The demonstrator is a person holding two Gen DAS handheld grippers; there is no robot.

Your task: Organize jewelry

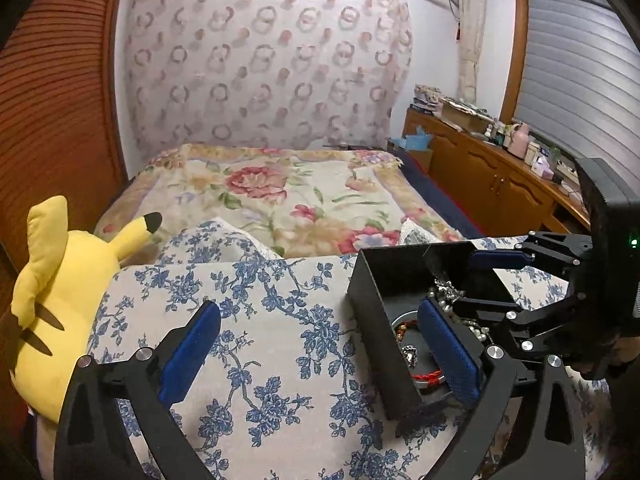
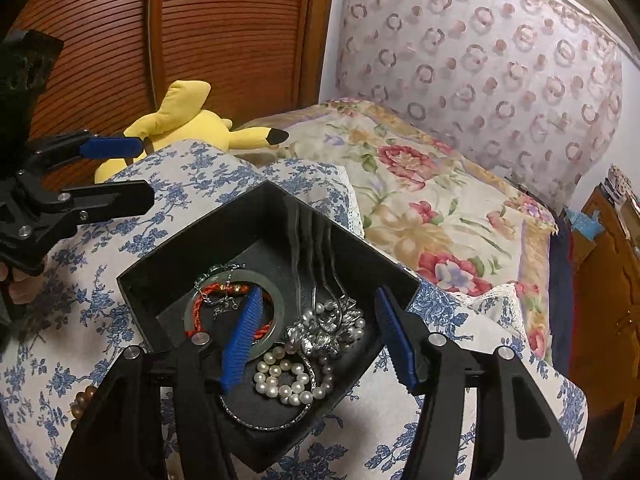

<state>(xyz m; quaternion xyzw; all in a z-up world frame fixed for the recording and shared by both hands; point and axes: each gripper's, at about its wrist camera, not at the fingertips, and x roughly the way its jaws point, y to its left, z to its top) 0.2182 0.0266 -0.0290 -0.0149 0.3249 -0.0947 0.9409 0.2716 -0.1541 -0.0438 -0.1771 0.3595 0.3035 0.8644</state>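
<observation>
left tool (image 1: 316, 354): wide, beside box (image 2: 168, 276) | right tool (image 2: 320, 344): wide over pearls (image 2: 284, 380)

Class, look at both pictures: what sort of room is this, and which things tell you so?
Most likely a bedroom in a home: a bed with a floral quilt, a yellow plush toy beside the pillows, and a wooden sideboard crowded with bottles.

No text, label, brand or number can be read in either view. The small items on the far wooden cabinet (image 1: 500, 168) at the right are too blurred to show any writing.
</observation>
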